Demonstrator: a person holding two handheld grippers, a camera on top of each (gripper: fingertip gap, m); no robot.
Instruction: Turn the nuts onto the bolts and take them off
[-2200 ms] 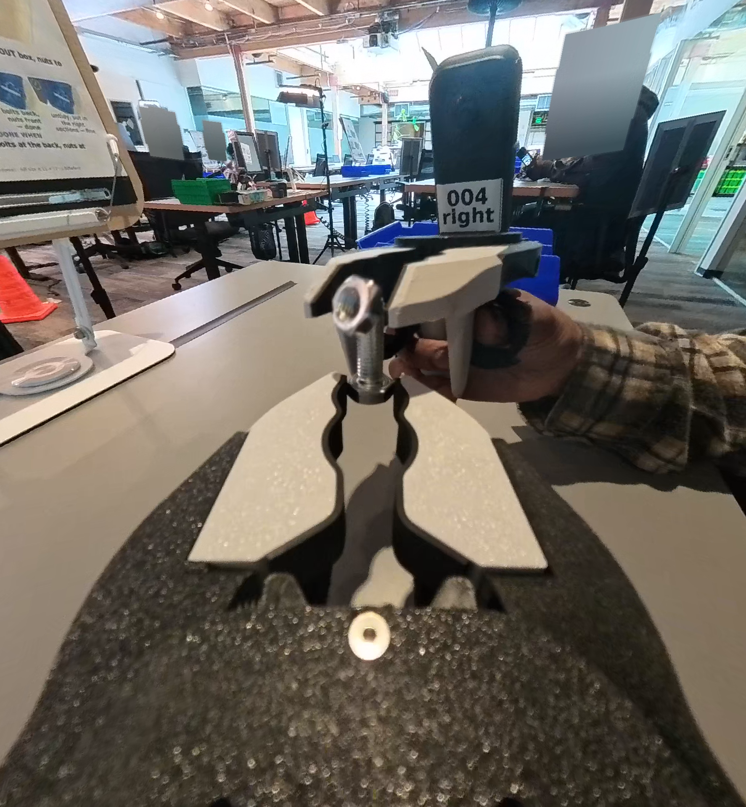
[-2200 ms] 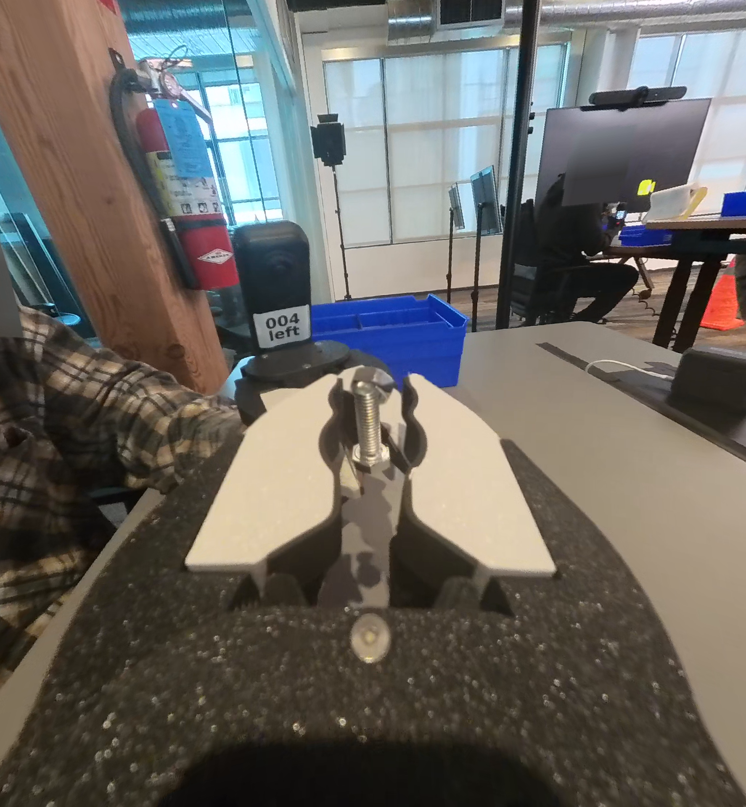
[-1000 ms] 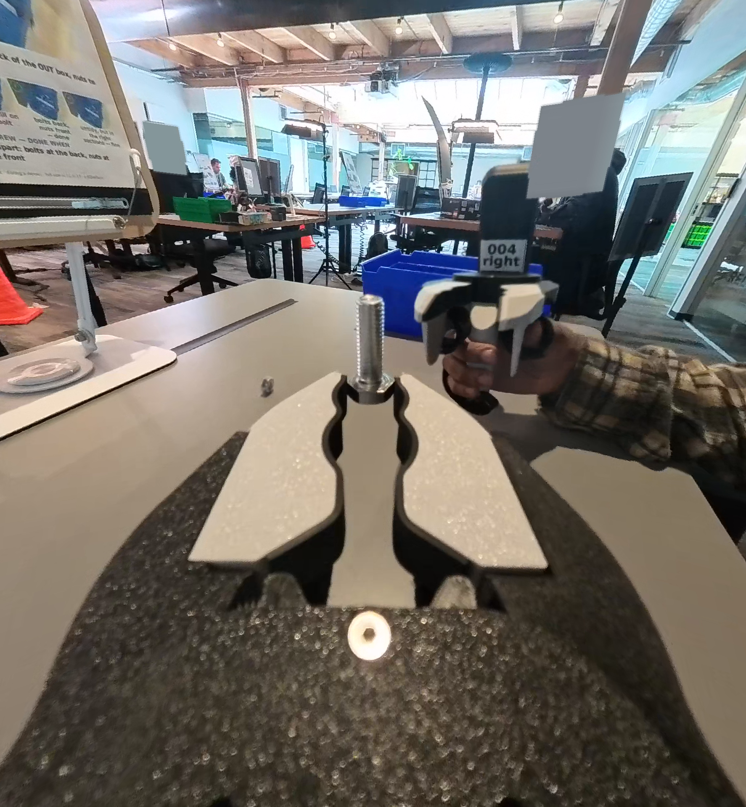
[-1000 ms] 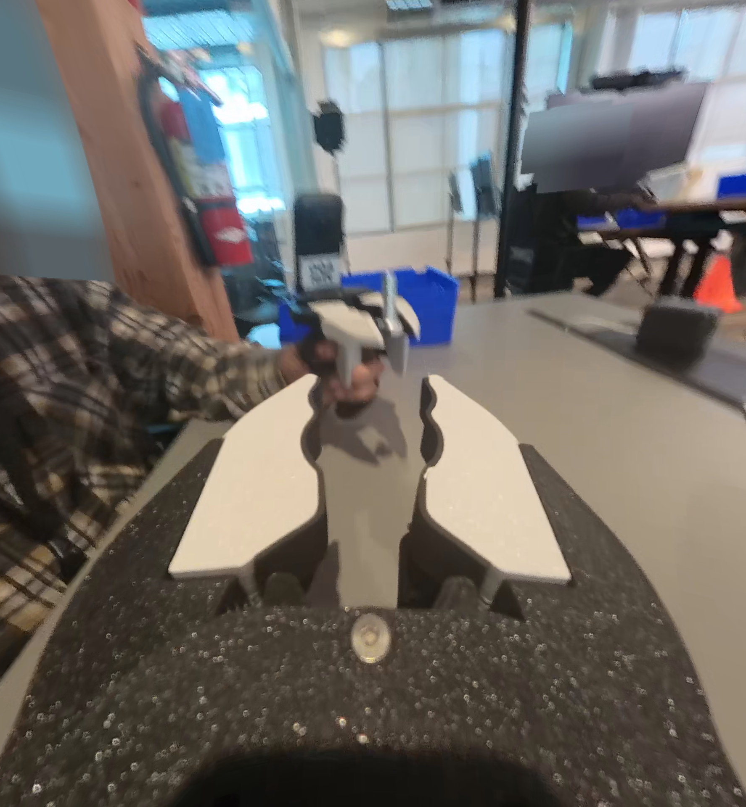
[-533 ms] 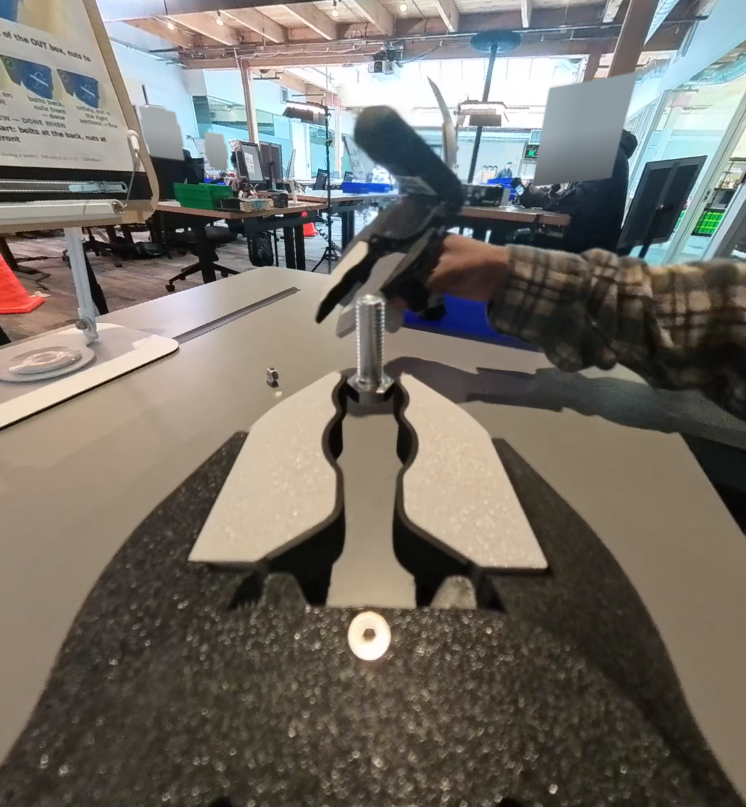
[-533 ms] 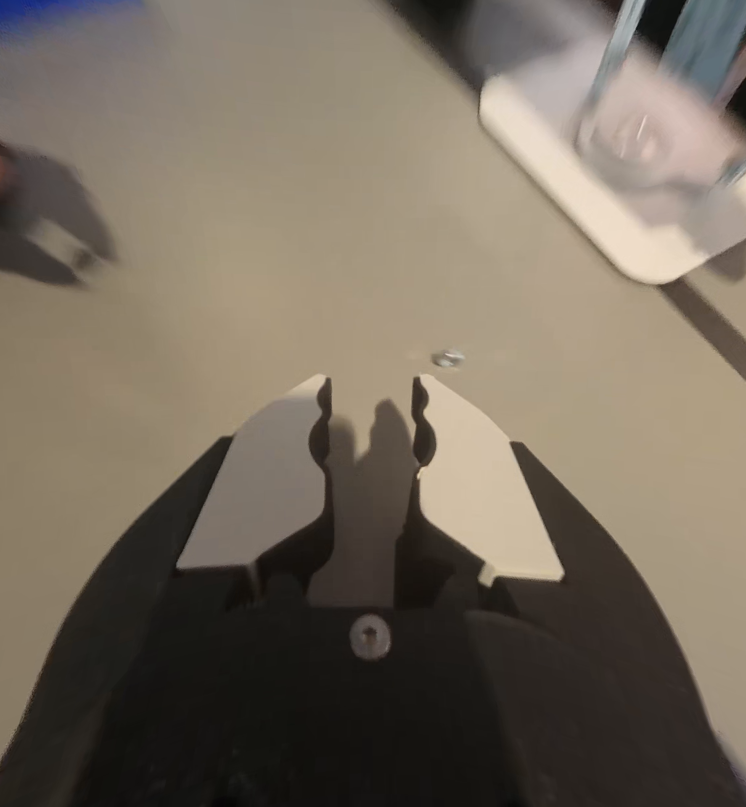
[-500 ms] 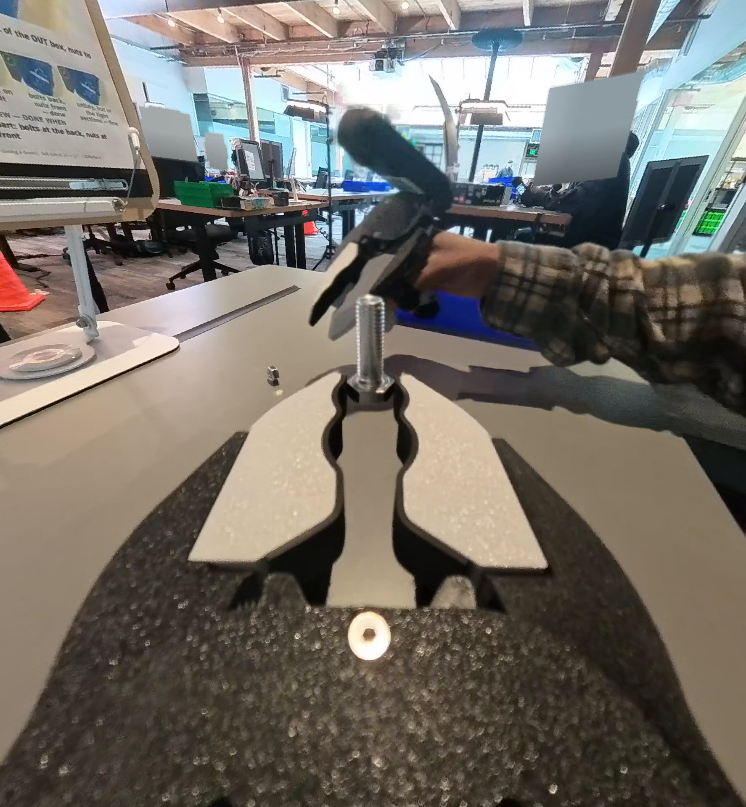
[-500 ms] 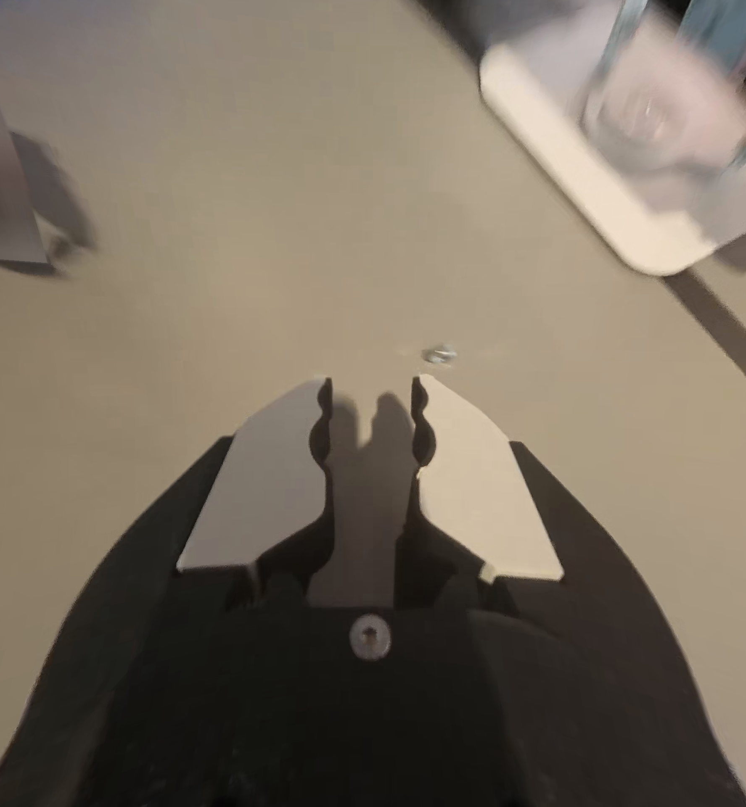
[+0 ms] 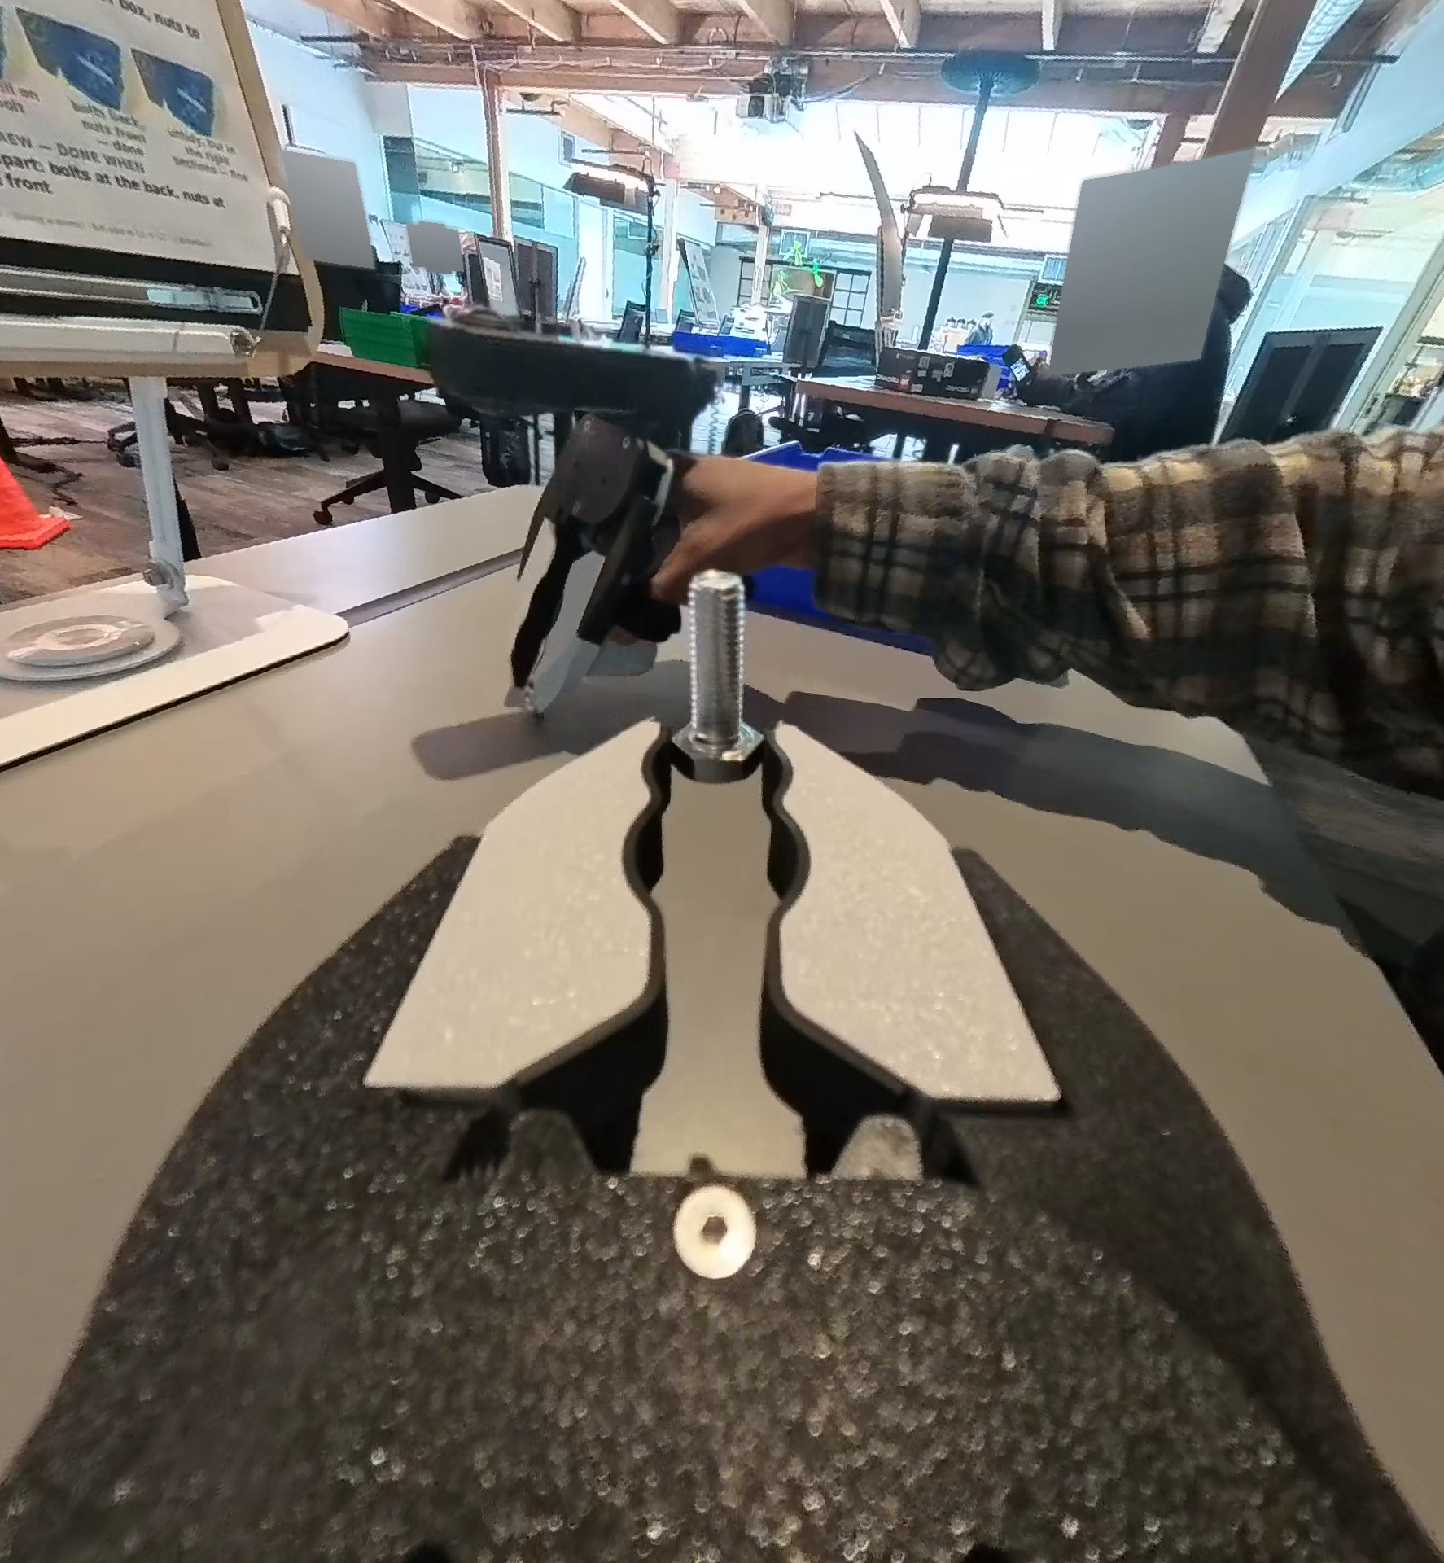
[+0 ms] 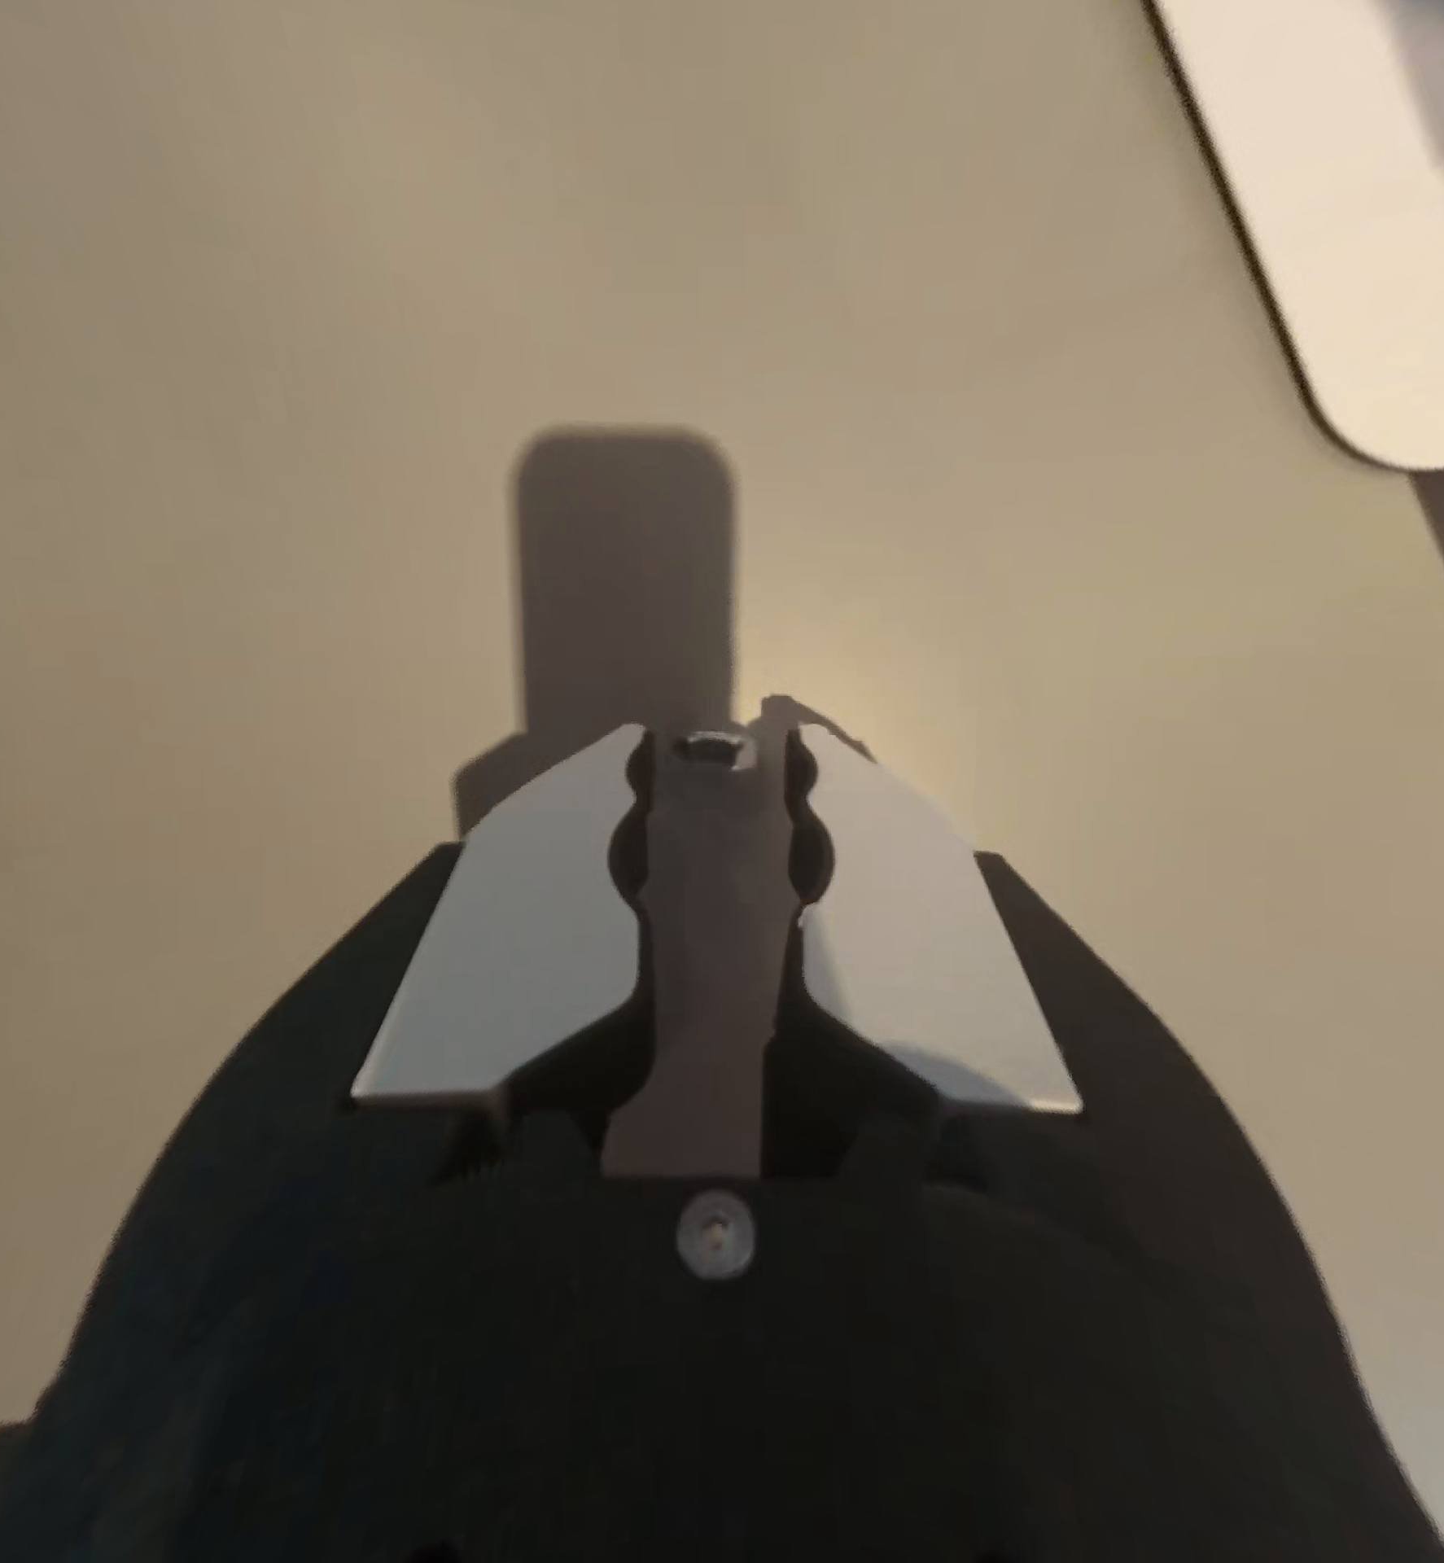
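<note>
My left gripper is shut on the hex head of a silver bolt, which stands upright with its bare threaded end up. My right gripper points steeply down at the grey table. Its jaws stand a little apart around a small dark nut that lies on the table between the tips, with a gap on each side. In the left wrist view the right gripper has its tips on the table, to the left of and beyond the bolt, held by a hand in a plaid sleeve.
A white stand base carrying a sign board sits on the table at the left; its edge also shows in the right wrist view. A blue bin stands behind the plaid arm. The arm spans the right side of the table. Some 25 cm of space lies between my two pairs of fingers.
The right gripper has left the top of the bolt, opened, and swung left and down to the table, where the loose nut now sits between its tips. The left gripper has kept the bolt upright.
</note>
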